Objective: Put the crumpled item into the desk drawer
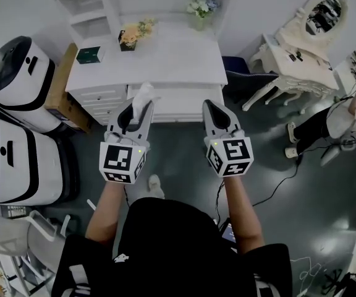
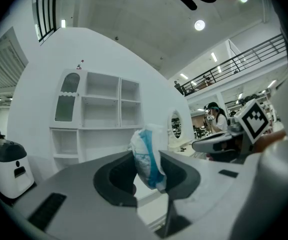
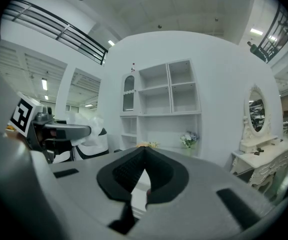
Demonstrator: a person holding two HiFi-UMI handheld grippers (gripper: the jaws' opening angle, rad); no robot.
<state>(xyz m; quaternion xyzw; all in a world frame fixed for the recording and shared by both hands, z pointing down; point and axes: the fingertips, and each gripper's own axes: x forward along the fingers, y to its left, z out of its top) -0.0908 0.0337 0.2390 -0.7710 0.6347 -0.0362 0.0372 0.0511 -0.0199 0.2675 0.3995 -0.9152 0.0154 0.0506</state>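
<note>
Clamping crumpled item (image 2: 146, 156) in left gripper (image 1: 139, 107), jaws partway closed on it, before white desk (image 1: 165, 60); right gripper (image 3: 144, 156) pinched shut, empty; item's blue print visible only in left gripper view, drawer (image 1: 178, 101) plain only in head view

Bright, even indoor light fills all three views. In the head view the white desk (image 1: 165, 54) is close to washed out, and the dark glossy floor (image 1: 326, 243) shows a pale glare patch at the near right. A round ceiling lamp (image 2: 199, 25) flares in the left gripper view. Both gripper views bend straight lines strongly and fade to black corners; the left gripper (image 2: 151, 166) and right gripper (image 3: 144, 156) look soft up close, their inner jaw faces in shadow
</note>
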